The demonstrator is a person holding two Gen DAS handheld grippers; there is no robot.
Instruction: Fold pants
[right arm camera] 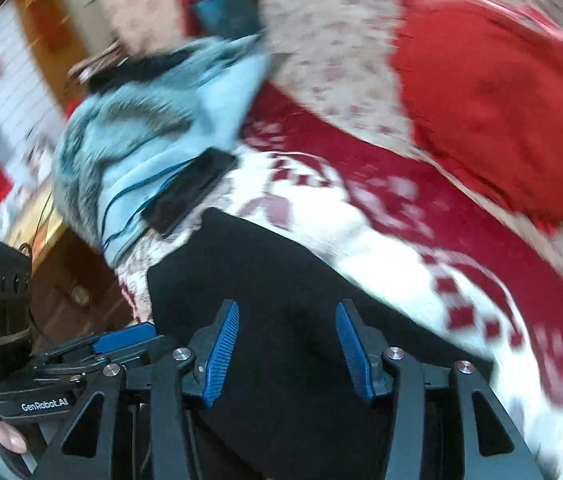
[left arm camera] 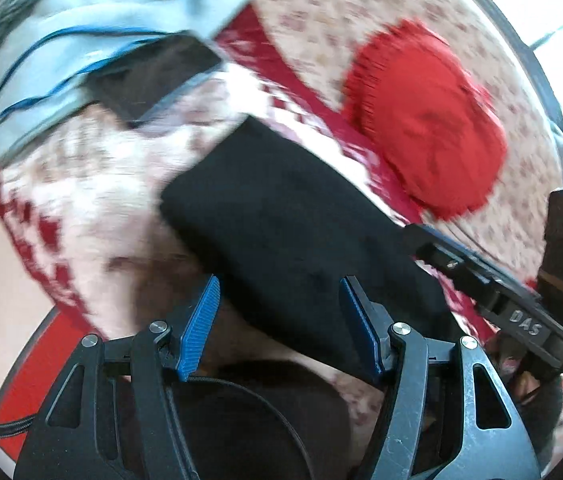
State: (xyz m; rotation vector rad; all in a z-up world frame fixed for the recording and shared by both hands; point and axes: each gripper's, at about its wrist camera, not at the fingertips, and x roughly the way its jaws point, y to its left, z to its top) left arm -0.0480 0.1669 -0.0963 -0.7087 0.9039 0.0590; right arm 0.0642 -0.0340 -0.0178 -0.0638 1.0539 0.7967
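Note:
The black pants [left arm camera: 281,220] lie folded into a compact oblong on a red-and-white patterned bedspread [left arm camera: 93,200]. They also show in the right wrist view [right arm camera: 273,280]. My left gripper [left arm camera: 277,304] is open and empty, its blue pads [left arm camera: 201,320] just above the near end of the pants. My right gripper [right arm camera: 287,332] is open and empty over the pants. The right gripper shows at the right edge of the left wrist view [left arm camera: 521,296]; the left gripper shows at the left edge of the right wrist view [right arm camera: 81,352]. Both views are motion-blurred.
A red garment [left arm camera: 425,120] lies beyond the pants to the right, and shows in the right wrist view [right arm camera: 501,100]. A pale blue garment [left arm camera: 101,48] with a dark flat item [left arm camera: 157,76] on it lies at the far left. The bed edge and wooden floor [right arm camera: 81,280] are to the left.

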